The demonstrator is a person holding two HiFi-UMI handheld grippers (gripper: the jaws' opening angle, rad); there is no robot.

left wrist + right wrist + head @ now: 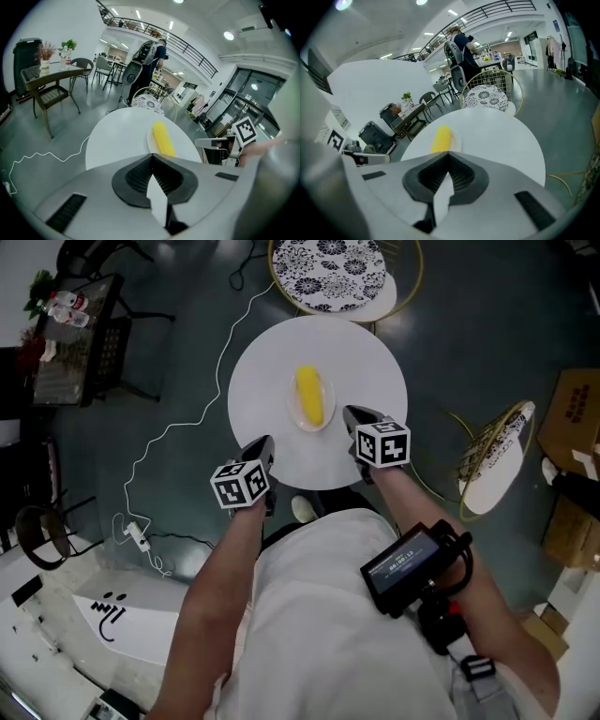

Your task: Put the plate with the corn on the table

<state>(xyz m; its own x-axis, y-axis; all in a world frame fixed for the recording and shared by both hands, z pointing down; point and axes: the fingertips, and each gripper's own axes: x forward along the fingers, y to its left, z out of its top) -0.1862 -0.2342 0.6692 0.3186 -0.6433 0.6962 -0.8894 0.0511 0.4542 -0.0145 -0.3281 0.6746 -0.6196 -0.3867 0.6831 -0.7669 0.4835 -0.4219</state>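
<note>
A yellow corn cob (310, 396) lies on a small white plate (326, 412), which rests on the round white table (272, 371). My left gripper (263, 448) hovers over the table's near left edge, shut and empty. At the plate's near right stands my right gripper (357, 417), also shut with nothing in it. In the left gripper view the corn (164, 138) and plate (151, 139) lie just past the closed jaws (152, 155). The right gripper view shows the corn (441, 138) just beyond its closed tips (449, 153).
A patterned round seat (330, 273) in a gold wire frame stands behind the table. A white cable (178, 427) runs over the floor at left. A tipped wire chair (495, 457) and cardboard boxes (577, 427) are at right. A dark table (75, 343) is far left.
</note>
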